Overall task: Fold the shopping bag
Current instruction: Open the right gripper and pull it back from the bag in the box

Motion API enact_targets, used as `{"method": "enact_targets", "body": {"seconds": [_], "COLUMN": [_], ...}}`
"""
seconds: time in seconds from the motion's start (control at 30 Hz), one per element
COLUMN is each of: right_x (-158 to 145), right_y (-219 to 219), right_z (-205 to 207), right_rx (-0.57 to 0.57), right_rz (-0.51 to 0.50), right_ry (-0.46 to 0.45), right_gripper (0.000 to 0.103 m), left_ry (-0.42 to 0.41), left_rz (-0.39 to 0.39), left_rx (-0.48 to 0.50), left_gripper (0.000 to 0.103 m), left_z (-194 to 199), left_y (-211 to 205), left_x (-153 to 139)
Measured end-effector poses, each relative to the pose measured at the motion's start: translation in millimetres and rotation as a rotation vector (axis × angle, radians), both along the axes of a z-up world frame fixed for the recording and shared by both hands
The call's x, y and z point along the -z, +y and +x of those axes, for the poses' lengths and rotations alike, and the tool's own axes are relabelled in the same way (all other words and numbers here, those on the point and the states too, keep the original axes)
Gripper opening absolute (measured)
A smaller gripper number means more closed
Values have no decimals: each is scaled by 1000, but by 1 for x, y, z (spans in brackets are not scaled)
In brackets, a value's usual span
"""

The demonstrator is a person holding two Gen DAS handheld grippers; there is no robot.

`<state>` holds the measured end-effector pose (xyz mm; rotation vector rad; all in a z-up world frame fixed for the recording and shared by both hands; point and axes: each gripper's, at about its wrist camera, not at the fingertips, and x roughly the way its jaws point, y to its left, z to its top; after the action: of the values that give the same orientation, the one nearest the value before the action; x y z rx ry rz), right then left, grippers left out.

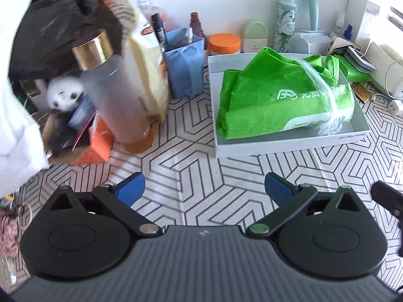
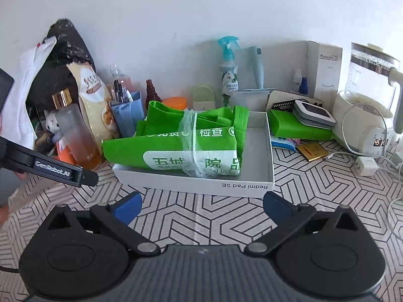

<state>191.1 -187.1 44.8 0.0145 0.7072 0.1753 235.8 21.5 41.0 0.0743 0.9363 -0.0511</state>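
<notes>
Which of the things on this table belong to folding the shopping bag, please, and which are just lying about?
Belongs to the job:
- green shopping bag, folded and banded
- white box that it lies in
- left hand-held gripper, open and empty
- right hand-held gripper, open and empty

Just lying about:
- spray bottle
- kettle
- blue pen holder
- orange-lidded jar
- charger plug

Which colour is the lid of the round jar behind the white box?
The round jar's lid is orange; it shows best in the left wrist view.
</notes>
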Motion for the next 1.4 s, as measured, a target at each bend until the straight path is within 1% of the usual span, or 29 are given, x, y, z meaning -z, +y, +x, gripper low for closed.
{"method": "enact_targets", "body": {"seconds": [0.03,0.1,0.23,0.27,0.37,0.43,0.57,0.67,0.73,0.9,0.93,1.07,1.23,1.4], "right_x": [1,2,1,1,3,6,11,13,15,19,19,22,27,28], "right_y": [7,12,20,20,23,23,24,25,26,27,27,31,30,31], "right_z": [0,-2,-12,-14,-20,-22,-24,-23,-22,-16,-15,-14,-12,-11], "right_rx": [0,0,30,38,61,70,99,107,100,99,99,104,106,94], "right_rz": [-25,-30,-50,-55,-74,-63,-50,-35,-37,-46,-52,-95,-86,-94], "right_ry": [8,10,14,14,16,32,53,55,61,68,67,62,73,73], "right_gripper": [103,103,103,103,103,103,103,103,103,103,103,103,103,103], "left_ry": [0,9,-7,-11,-21,-17,-32,-48,-44,-33,-39,-49,-31,-54], "left_rz": [-1,-6,-66,-70,-56,-41,19,55,54,7,7,51,38,50], "left_rx": [-7,-11,3,1,-6,15,37,24,15,-23,-32,-19,-35,-18], "left_gripper": [103,103,103,103,103,103,103,103,103,103,103,103,103,103], "left_z": [-3,-6,-21,-24,-30,-33,-39,-42,-41,-39,-39,-37,-34,-36], "left_y": [0,0,1,1,-3,-8,-21,-25,-24,-18,-19,-26,-25,-25], "left_x": [2,7,9,9,12,15,21,23,24,28,29,35,40,42]}}
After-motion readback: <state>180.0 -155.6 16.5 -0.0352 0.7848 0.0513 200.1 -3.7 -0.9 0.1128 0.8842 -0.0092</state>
